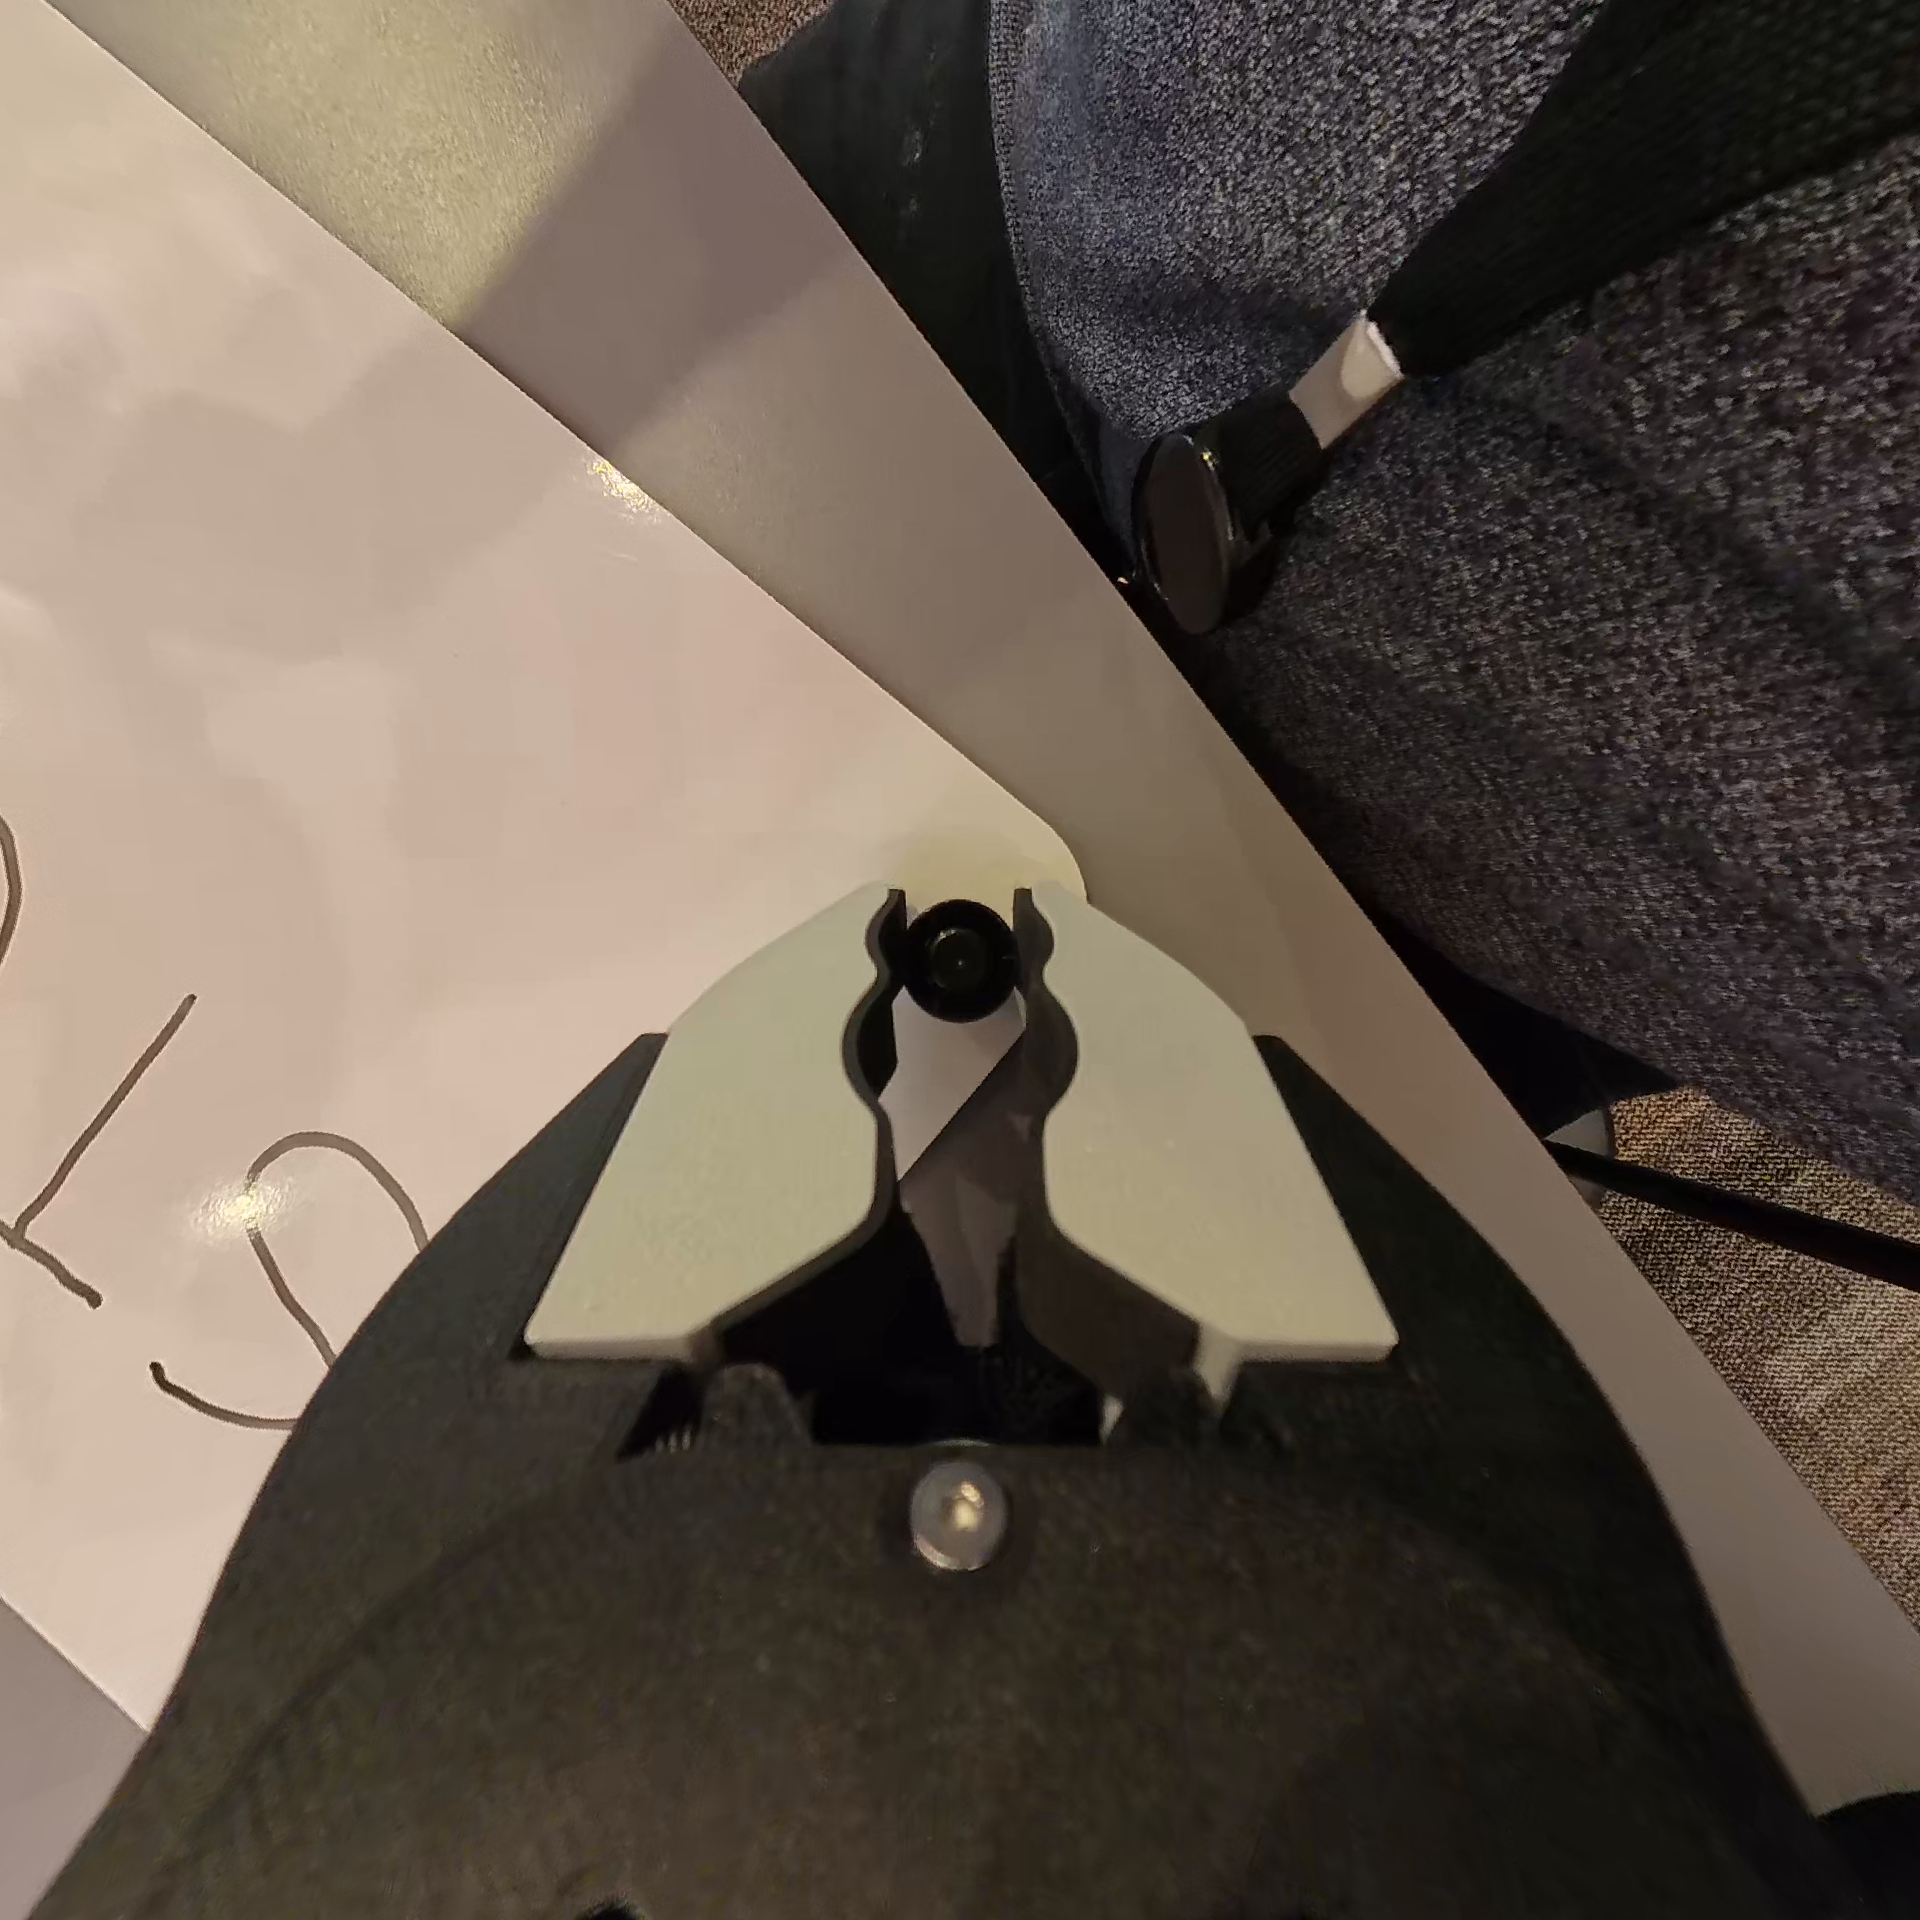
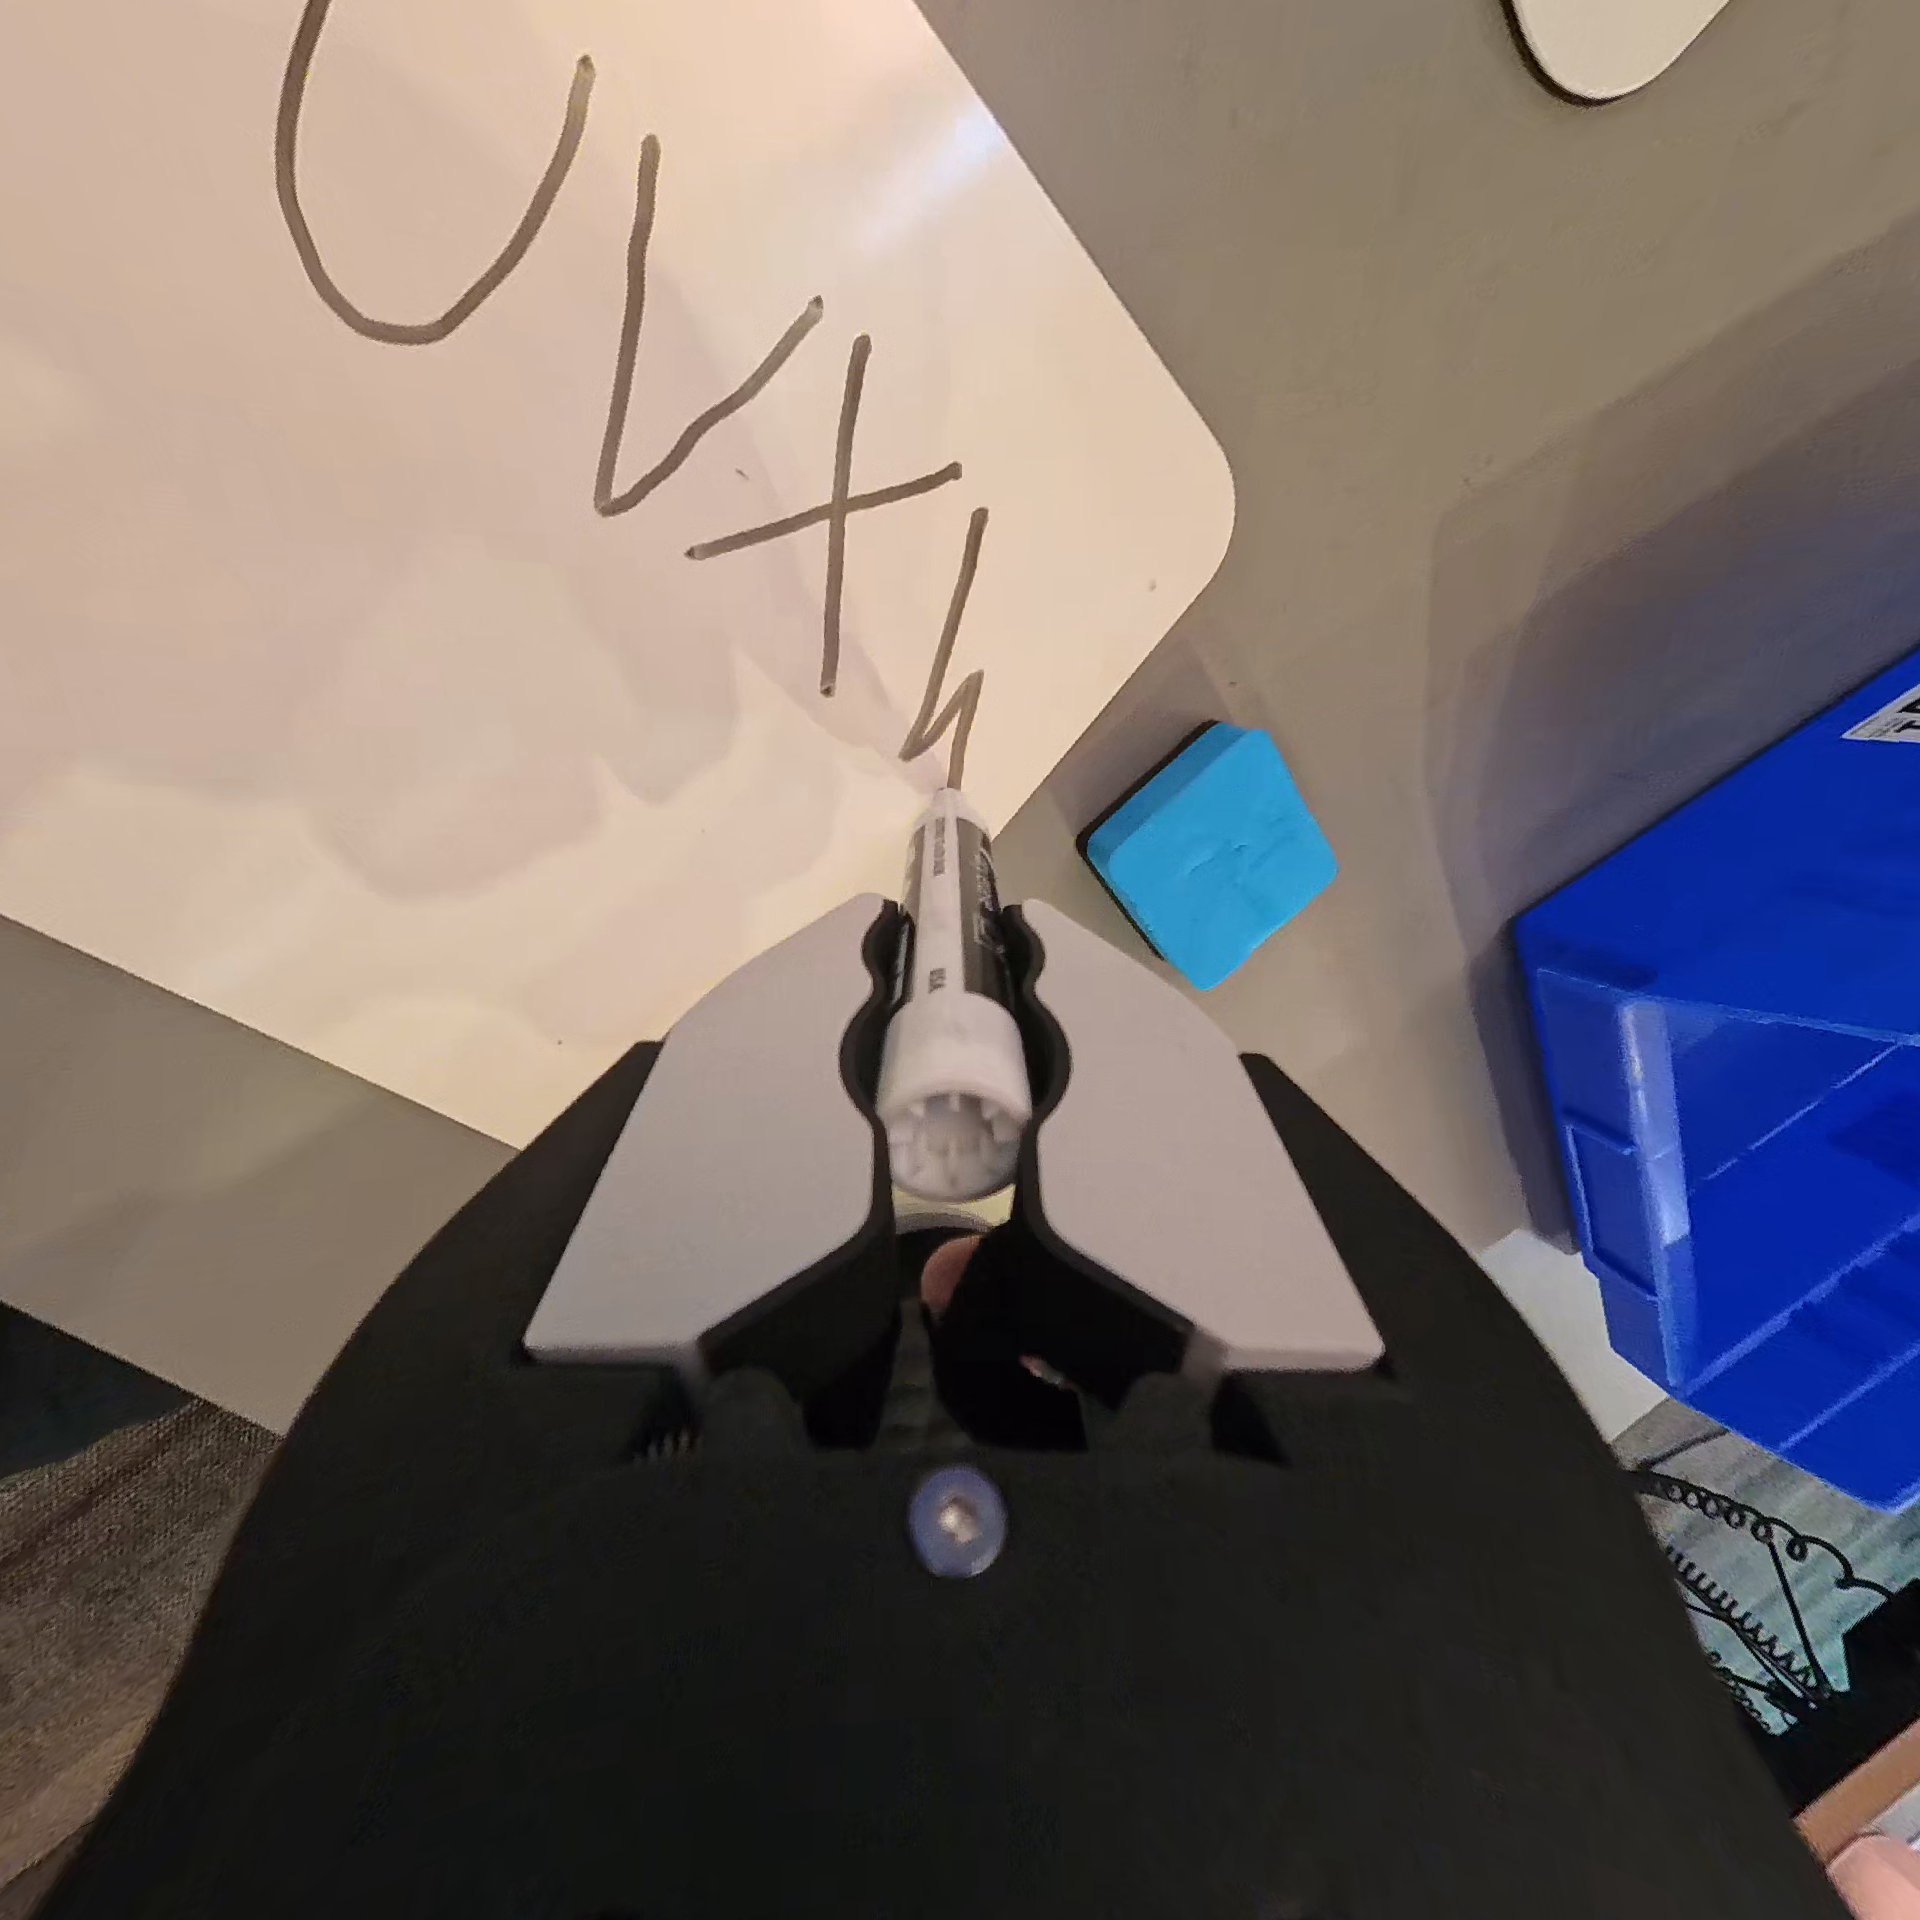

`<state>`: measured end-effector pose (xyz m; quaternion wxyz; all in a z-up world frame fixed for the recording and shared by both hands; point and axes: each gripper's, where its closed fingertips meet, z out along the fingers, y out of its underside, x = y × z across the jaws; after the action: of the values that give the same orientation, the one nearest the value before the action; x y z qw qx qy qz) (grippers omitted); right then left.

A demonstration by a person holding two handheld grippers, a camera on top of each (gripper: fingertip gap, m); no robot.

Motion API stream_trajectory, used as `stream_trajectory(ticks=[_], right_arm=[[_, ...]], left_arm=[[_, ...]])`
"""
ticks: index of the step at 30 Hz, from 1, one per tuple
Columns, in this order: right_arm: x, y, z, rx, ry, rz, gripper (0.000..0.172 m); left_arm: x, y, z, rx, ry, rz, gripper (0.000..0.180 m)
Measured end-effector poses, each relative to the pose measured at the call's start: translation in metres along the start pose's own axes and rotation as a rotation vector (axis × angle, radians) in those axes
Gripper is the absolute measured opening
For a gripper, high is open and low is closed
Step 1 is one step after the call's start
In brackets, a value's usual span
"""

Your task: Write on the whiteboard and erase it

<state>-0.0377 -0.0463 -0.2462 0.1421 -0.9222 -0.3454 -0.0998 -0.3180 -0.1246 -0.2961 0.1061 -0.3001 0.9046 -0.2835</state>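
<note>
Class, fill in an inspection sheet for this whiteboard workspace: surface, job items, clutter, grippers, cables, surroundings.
Surface: grey table, whiteboard lying flat on it.
Job's things: dark strokes on the board; marker with its tip on the board near the edge; light blue eraser on the table beside the board.
Clutter: blue bin by the eraser.
Grippers: right gripper clamps the marker; left gripper clamps a black cap over the board's corner.
Cables: black cable at the table edge.
Surroundings: carpet floor, a person's clothing beyond the table.
</note>
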Motion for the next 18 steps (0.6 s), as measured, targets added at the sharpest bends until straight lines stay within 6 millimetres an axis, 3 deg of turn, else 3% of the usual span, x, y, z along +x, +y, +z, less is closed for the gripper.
stream_trajectory(ticks=[12,18], right_arm=[[0.045,-0.037,0.019,-0.004,0.055,-0.027,0.020],[0.049,-0.028,-0.021,0.063,0.135,0.018,0.021]], left_arm=[[-0.001,0.001,0.000,-0.001,-0.002,0.001,0.020],[-0.001,0.001,0.000,-0.003,-0.003,0.002,0.020]])
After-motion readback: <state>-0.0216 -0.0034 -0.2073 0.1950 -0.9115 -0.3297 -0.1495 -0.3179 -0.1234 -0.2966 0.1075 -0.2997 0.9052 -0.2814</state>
